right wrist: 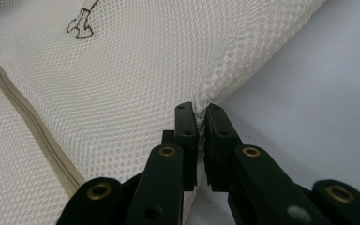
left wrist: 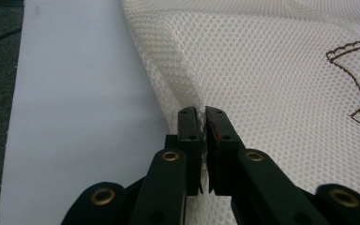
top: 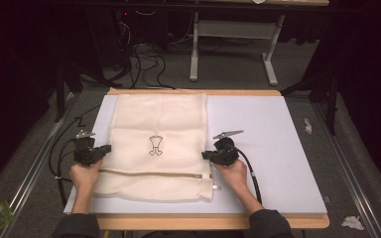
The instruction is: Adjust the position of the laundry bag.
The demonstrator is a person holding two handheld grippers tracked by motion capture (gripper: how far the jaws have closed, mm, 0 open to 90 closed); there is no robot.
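Mesh laundry bag [top: 156, 146]: cream-white, fine honeycomb net pattern throughout; small dark brown outline emblem [top: 155, 146] at centre; beige zipper band [top: 154, 174] running left to right across the near part. Table mat [top: 273, 144]: plain pale lavender-blue, no pattern, with a light wood table edge [top: 198, 221] showing at near and far sides. Left gripper [top: 104, 148] and right gripper [top: 207, 155]: black jaws with brass-coloured rivets, a trace of red on one left pad [left wrist: 218, 133]; floor dark grey.

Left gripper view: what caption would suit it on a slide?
Left hand-held gripper pinching the edge of a white mesh laundry bag on a pale table.
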